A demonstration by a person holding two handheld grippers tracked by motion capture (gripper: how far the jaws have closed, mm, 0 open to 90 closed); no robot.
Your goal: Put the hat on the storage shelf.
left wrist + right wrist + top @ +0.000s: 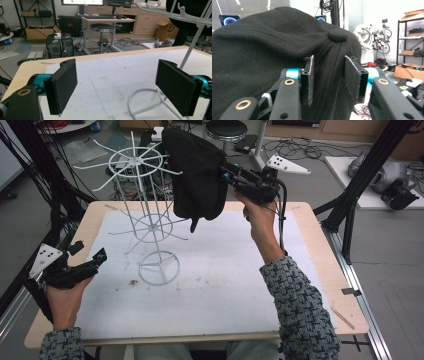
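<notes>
A black cap point(195, 170) hangs in the air beside the top arms of a white wire rack point(150, 220), held up at the table's back. My right gripper point(225, 172) is shut on it. In the right gripper view the pads pinch a fold of the cap point(262, 50) just below its top button, with my right gripper point(328, 75) pressed into the fabric. My left gripper point(90, 251) rests low at the table's left edge, open and holding nothing. In the left gripper view my left gripper point(117, 85) faces the rack's base ring point(147, 100) and a slanted rod point(192, 45).
A white mat point(210, 285) covers most of the wooden table. The rack's round base point(159, 267) stands left of centre. A black frame post point(350, 215) rises at the table's right side. A stool point(226, 129) and cables lie on the floor beyond.
</notes>
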